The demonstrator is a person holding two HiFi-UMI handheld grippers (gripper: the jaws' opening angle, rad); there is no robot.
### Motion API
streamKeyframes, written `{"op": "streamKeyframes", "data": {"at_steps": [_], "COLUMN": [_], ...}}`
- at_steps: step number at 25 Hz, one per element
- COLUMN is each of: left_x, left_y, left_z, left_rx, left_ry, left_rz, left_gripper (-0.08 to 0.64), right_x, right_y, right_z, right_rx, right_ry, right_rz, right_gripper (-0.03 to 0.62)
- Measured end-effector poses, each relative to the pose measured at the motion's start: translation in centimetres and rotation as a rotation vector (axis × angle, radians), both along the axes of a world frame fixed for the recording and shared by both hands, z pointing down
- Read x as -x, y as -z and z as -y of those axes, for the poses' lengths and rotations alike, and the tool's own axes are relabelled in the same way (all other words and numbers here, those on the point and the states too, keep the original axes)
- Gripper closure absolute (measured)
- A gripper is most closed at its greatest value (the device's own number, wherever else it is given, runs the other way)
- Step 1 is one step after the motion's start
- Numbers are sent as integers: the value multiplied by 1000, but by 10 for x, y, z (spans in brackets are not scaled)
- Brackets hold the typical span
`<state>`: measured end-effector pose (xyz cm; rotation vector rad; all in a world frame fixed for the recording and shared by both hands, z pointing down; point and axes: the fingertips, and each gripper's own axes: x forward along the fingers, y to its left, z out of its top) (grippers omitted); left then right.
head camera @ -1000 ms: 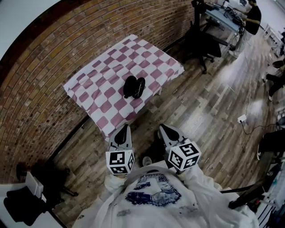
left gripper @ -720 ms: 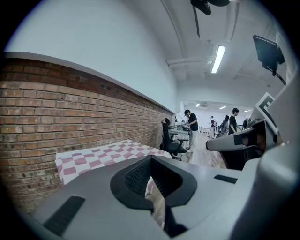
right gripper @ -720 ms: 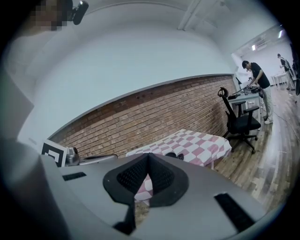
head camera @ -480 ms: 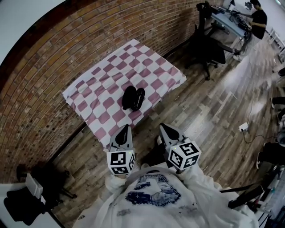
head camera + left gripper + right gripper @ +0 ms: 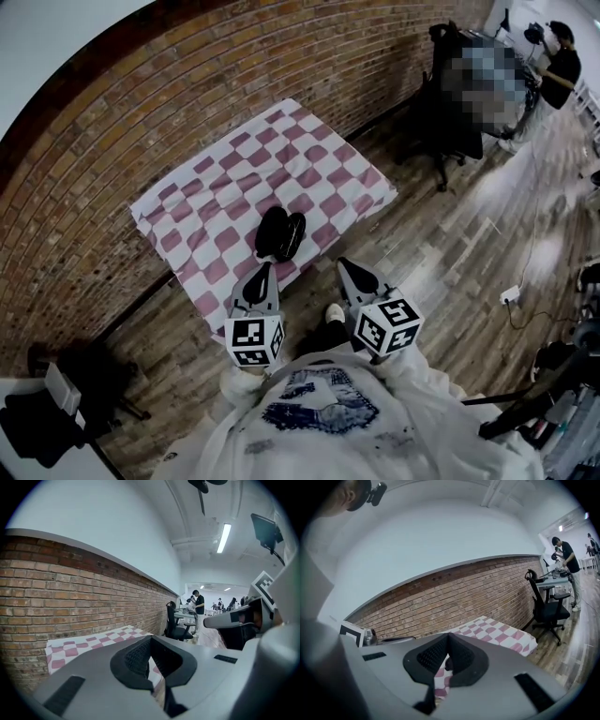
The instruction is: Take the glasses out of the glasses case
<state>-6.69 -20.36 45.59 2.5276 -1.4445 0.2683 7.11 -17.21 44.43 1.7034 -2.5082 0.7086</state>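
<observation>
At the bottom centre of the head view, a person in a white printed sweatshirt (image 5: pixel 323 412) holds the grey left gripper (image 5: pixel 263 268) and the grey right gripper (image 5: pixel 343 265) side by side above the wood-plank floor (image 5: pixel 422 253). Each gripper has its jaws pressed together with nothing between them. Just above their tips lies the black oval glasses case (image 5: pixel 281 233), near the lower edge of the table draped in a pink-and-white checked cloth (image 5: pixel 211 192). The case shows as two dark lobes, possibly hinged open, and its contents are too small to make out. A red brick wall (image 5: pixel 187 84) runs behind, and a black office chair (image 5: pixel 445 136) stands at upper right. The task appears to be at the reaching stage, with nothing grasped yet. The next move likely calls for parting the jaws and bringing them over the case, one gripper to steady it.
</observation>
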Motion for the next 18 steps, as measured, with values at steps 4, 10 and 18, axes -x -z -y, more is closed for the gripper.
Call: {"op": "streamKeyframes", "data": {"at_steps": [4,10,18], "left_x": [7,16,13], "left_y": [3,2,1], "left_z": [18,41,63], "left_rx": [-3,9,21], "left_ry": [52,125,193], "left_rz": [1,11,19], "left_gripper": [551,551,551], "right_x": [3,8,11], "right_y": [4,5,6], "right_z": [26,61,100], "right_rx": [-6,-6,-4], "right_ry": [51,120,212], "right_rz": [-1,5,19], "right_gripper": [578,578,578]}}
